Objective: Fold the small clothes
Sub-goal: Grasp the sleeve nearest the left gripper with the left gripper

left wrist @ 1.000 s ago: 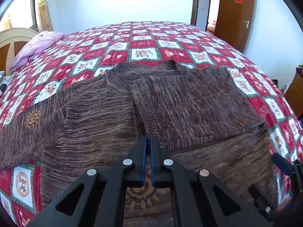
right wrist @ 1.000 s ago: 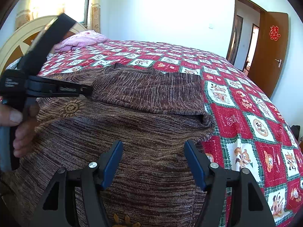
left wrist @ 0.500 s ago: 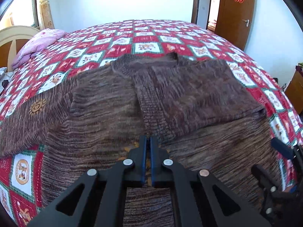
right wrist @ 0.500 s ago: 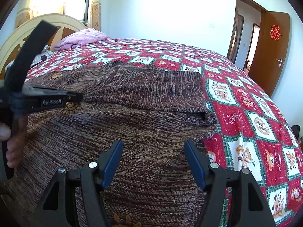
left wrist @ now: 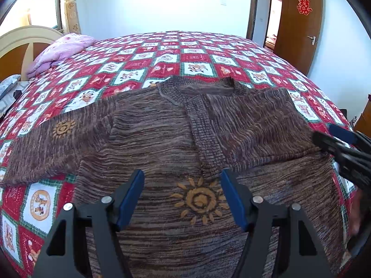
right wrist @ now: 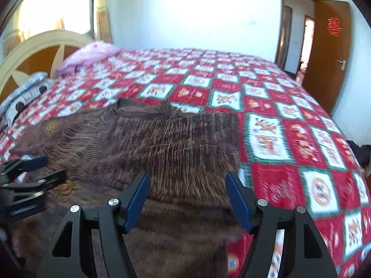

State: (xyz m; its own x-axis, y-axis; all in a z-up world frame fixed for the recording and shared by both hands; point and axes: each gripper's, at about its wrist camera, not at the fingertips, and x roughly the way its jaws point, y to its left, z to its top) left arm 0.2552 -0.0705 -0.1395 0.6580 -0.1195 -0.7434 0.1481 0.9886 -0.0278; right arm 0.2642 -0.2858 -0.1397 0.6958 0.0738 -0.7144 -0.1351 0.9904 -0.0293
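Brown knit cardigan (left wrist: 162,139) spread flat on the bed's red, white and green patchwork quilt (left wrist: 185,62), neckline toward the far side. Right sleeve (left wrist: 262,127) folded across the front panel; left sleeve (left wrist: 46,148) stretched out to the left, marked with an orange sun motif (left wrist: 63,128). Second sun motif (left wrist: 199,200) on the near chest, framed between the blue pads of the left hand-held gripper (left wrist: 182,198), jaws spread wide, holding nothing, just above the knit. Right hand-held gripper (right wrist: 187,199) likewise wide open and unloaded, over the cardigan's right edge beside bare quilt; that view blurred. Pink pillow (left wrist: 60,53) at the far left by the cream headboard (left wrist: 20,39). Brown door (left wrist: 299,25) ajar at the far right.
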